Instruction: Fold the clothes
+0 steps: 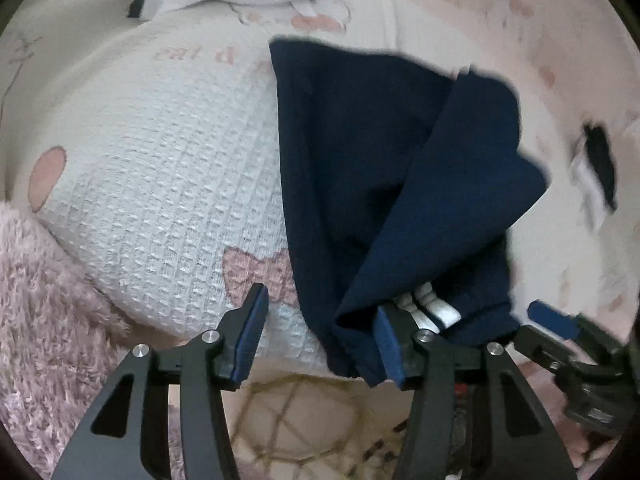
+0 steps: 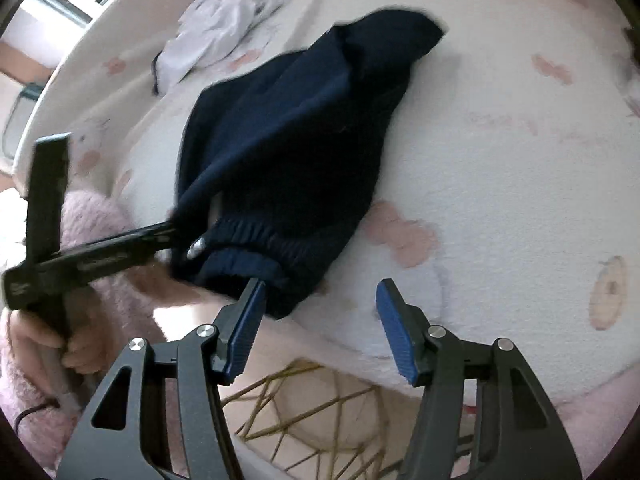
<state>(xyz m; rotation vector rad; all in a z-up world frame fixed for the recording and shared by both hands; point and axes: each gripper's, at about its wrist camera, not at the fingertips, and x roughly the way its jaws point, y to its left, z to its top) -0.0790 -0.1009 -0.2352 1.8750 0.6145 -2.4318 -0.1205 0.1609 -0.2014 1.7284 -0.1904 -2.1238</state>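
Observation:
A navy blue garment (image 1: 384, 168) with an elastic waistband lies bunched on the white bed cover (image 1: 160, 168), near its front edge. In the left wrist view my left gripper (image 1: 320, 336) is open; its right finger (image 1: 388, 336) touches the garment's near hem and its left finger is over bare cover. In the right wrist view the garment (image 2: 288, 128) lies ahead and to the left. My right gripper (image 2: 320, 328) is open, and its left finger (image 2: 246, 332) sits at the waistband's edge. The left gripper (image 2: 120, 244) shows at the left, reaching into the garment.
A crumpled white garment (image 2: 224, 20) lies at the far side of the bed. A fuzzy pink sleeve (image 1: 48, 292) is at the left. The right gripper (image 1: 560, 328) shows at the lower right of the left wrist view. A gold wire frame (image 2: 312, 412) stands below the bed's edge.

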